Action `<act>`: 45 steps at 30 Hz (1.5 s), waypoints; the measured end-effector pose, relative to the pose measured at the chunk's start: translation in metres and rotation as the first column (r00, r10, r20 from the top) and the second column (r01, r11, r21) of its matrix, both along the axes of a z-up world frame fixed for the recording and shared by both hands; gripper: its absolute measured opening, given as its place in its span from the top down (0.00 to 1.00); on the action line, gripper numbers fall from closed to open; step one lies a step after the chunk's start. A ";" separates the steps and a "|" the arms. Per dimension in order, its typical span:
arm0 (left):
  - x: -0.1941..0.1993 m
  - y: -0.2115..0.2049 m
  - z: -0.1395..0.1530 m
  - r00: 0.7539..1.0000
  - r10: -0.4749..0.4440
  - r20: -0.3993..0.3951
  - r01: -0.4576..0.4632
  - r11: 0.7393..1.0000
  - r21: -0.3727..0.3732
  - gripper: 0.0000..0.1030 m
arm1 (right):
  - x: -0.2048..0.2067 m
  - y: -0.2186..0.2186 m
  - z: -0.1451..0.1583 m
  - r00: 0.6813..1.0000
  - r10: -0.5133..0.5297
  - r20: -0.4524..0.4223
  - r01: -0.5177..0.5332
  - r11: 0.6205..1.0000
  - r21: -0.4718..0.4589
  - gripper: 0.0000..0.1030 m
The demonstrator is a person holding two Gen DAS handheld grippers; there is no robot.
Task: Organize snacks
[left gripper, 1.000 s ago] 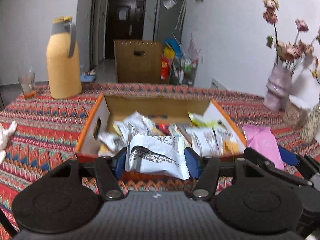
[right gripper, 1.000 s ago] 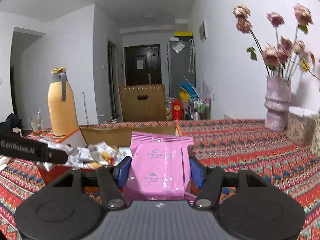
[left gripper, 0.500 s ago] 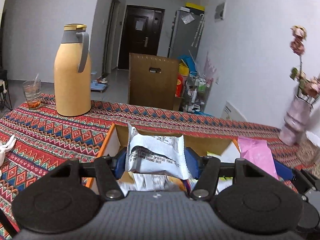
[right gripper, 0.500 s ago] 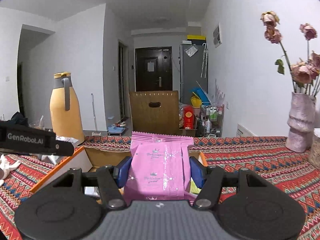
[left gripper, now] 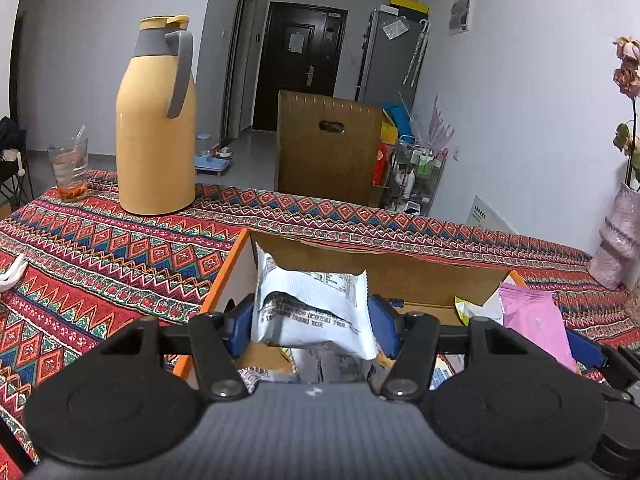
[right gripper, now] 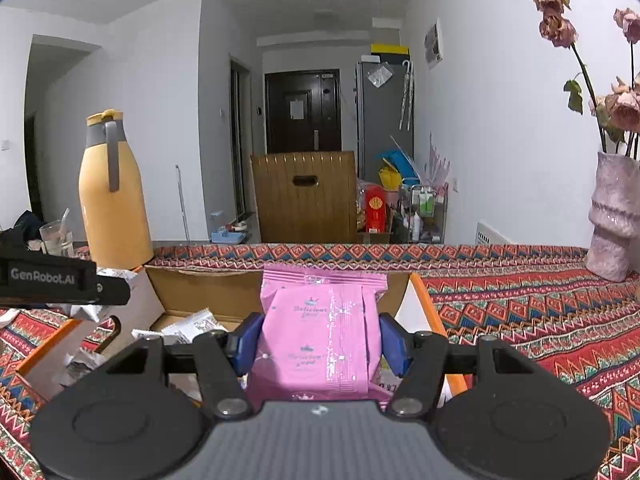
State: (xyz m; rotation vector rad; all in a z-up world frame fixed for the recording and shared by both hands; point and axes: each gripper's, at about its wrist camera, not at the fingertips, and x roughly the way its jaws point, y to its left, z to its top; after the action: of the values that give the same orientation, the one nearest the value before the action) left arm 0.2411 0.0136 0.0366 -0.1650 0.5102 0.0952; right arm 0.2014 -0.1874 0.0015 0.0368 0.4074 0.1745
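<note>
The left gripper (left gripper: pixel 314 318) was clamped on a white snack packet (left gripper: pixel 312 304), its blue pads (left gripper: pixel 240 330) pressing the packet on both sides. The packet hung over the open cardboard box (left gripper: pixel 400 280) with orange edges, near the box's left wall at about 10 o'clock from the gripper. Under it, more white packets (left gripper: pixel 332 364) lay in the box.

The right gripper (right gripper: pixel 320 344) was clamped on a pink snack packet (right gripper: pixel 320 332), held upright between its blue pads (right gripper: pixel 394 344). This packet was over the right part of the same box, just inside the orange right wall (right gripper: pixel 426 296). In the left wrist view the pink packet appeared at 3 o'clock from the white one, and the two were apart.

On the patterned tablecloth (left gripper: pixel 120 248), a yellow thermos jug (left gripper: pixel 156 120) stood at 11 o'clock, well apart from the box, with a glass (left gripper: pixel 70 168) beside it. A pink vase (right gripper: pixel 612 216) with dried roses stood at 2 o'clock in the right view. The small things deeper in the box were perhaps also snack wrappers, but I could not tell surely.
</note>
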 end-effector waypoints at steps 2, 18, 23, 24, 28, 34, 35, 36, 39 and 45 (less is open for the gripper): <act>-0.001 0.000 0.000 1.000 -0.002 0.002 0.002 1.000 0.001 0.35 | 0.002 -0.002 -0.001 1.000 -0.004 -0.006 0.004 1.000 0.008 0.41; -0.010 0.003 0.007 1.000 0.028 -0.011 -0.028 0.999 -0.019 0.00 | 0.004 -0.017 -0.002 0.998 -0.048 -0.040 0.051 0.995 0.080 0.00; -0.025 0.003 0.024 1.000 0.016 0.011 -0.016 1.000 -0.011 0.00 | -0.009 -0.022 0.009 0.998 -0.050 -0.029 0.052 0.996 0.077 0.00; -0.032 0.003 0.029 1.000 0.009 0.022 -0.009 1.000 -0.008 0.00 | -0.015 -0.023 0.013 0.999 -0.049 -0.021 0.050 0.996 0.080 0.00; -0.064 0.001 0.044 0.997 -0.009 0.074 0.007 1.000 0.020 0.00 | -0.042 -0.030 0.026 0.999 -0.047 0.010 0.046 0.995 0.085 0.00; -0.115 0.000 0.056 0.992 -0.052 0.118 0.047 0.998 0.044 0.00 | -0.093 -0.040 0.040 0.998 -0.040 0.046 0.035 0.995 0.090 0.00; -0.124 -0.001 0.057 0.991 -0.056 0.120 0.051 0.998 0.046 0.00 | -0.102 -0.042 0.041 0.998 -0.038 0.050 0.033 0.995 0.092 0.00; -0.133 -0.001 0.057 0.991 -0.061 0.121 0.055 0.997 0.050 0.00 | -0.111 -0.043 0.043 0.998 -0.036 0.053 0.031 0.995 0.093 0.00; -0.156 -0.001 0.056 0.990 -0.076 0.119 0.069 0.995 0.067 0.00 | -0.138 -0.046 0.045 0.998 -0.029 0.063 0.023 0.995 0.095 0.00; -0.199 0.002 0.048 0.989 -0.100 0.113 0.091 0.993 0.080 0.00 | -0.183 -0.046 0.044 0.998 -0.015 0.060 0.010 0.996 0.092 0.00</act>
State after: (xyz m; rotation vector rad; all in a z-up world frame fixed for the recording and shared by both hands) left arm 0.0423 0.0160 0.0845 -0.0725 0.3965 0.0107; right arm 0.0180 -0.2336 0.0459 0.1239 0.3385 0.1816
